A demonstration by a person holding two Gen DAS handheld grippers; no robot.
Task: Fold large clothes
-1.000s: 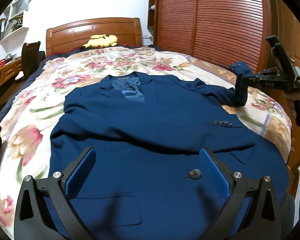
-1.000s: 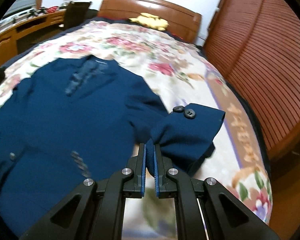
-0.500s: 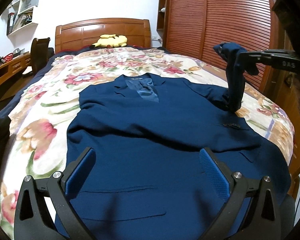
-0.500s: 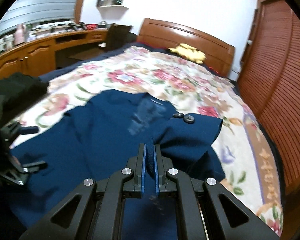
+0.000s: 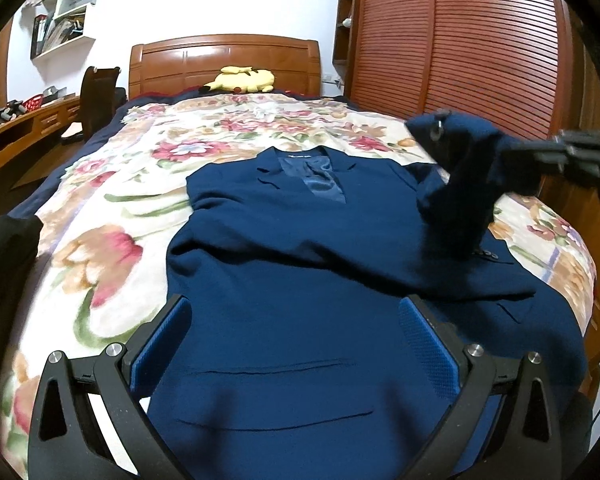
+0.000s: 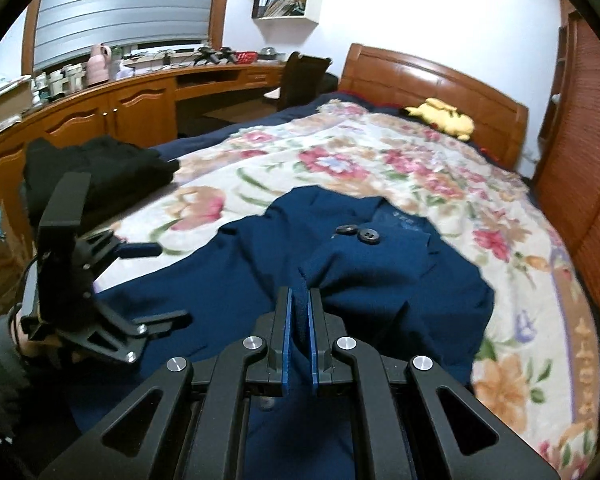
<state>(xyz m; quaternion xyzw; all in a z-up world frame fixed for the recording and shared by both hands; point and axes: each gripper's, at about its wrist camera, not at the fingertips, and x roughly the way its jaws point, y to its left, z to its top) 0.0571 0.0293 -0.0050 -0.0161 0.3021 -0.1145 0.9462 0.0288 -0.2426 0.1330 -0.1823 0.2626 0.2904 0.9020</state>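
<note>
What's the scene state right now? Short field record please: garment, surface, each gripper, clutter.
garment: navy blue wool blazer, front up, collar toward headboard
sleeve: navy cuff with dark buttons, lifted over the blazer's body
surface: floral quilted bedspread
right gripper: shut on the cuff
left gripper: open, empty, over the blazer's hem
clutter: yellow plush toy by headboard; folded black garment at the bed's edge

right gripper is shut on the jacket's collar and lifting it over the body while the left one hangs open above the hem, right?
Not quite: the right gripper is shut on the jacket's sleeve cuff, the end with two dark buttons, not the collar, which lies flat near the headboard side. The right wrist view shows it. The left gripper does hang open above the hem.
</note>
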